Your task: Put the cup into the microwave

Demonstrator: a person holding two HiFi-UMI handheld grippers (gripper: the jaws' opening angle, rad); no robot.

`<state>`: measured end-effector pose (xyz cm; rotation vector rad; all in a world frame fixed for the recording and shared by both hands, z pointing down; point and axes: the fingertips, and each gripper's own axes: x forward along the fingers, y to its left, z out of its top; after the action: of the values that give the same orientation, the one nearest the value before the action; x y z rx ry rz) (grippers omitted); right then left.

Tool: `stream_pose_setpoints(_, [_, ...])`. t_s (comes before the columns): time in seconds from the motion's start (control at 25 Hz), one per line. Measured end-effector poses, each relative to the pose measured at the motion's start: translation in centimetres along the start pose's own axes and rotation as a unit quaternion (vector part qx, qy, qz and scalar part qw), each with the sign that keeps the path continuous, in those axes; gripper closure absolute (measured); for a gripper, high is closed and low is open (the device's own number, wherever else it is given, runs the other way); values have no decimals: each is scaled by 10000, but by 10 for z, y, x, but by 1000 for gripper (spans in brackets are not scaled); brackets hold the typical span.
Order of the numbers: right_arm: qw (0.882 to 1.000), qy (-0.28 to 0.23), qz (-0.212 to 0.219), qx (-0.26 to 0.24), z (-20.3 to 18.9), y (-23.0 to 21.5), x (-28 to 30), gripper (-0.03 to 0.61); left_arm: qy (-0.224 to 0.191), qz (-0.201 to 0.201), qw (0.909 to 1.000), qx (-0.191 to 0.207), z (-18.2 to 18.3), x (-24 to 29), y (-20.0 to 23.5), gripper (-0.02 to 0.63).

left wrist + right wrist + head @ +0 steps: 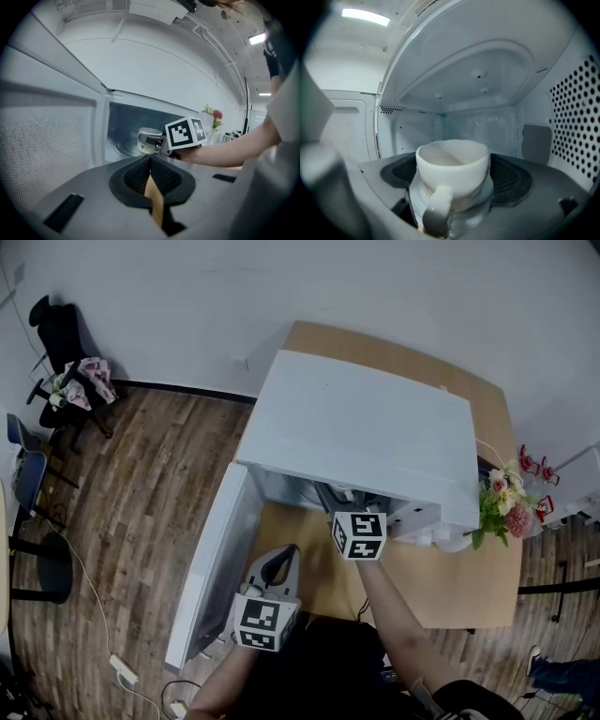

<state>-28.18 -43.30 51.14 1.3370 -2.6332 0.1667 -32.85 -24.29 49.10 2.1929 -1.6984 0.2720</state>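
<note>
Reaching into the microwave (375,418), the right gripper (454,178) has its jaws clamped on the white cup (451,161), one dark pad (513,180) pressed to each side of the bowl. The cup sits upright btwn the jaws, inside the cavity, w/ its handle (436,213) pointing back toward the claw's camera. A white saucer-like rim (490,187) shows just under the cup; can't tell whether it rests on the oven floor. Ahead of this claw is the back wall, above it the ceiling panel (478,75), to its right the perforated side wall (576,131), and to its left the door frame. The left gripper (150,164) is outside, in front of the opening, jaws shut together w/ nothing held; only a tan sliver shows thru the gap lower down. Ahead of that claw and a bit right is the other gripper's marker cube (185,132), w/ the cup beyond it over the glass turntable (123,146). The open door (216,559) stands to the left claw's left. The oven sits on a wooden table (469,587); flowers (506,498) are well off to the right of both claws.
</note>
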Motion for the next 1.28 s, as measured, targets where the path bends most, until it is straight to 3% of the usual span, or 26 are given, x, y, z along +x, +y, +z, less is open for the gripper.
stream_pose_setpoints(0.32, [9997,-236,4,-68,15,11,-32,140,-18,4,10000,-45,3,-7,-8,609])
stream_pose_setpoints(1.28, [9951,191,173,956,-4,16,-142,141,-52,-310,9994,-150,5,6,-35,609])
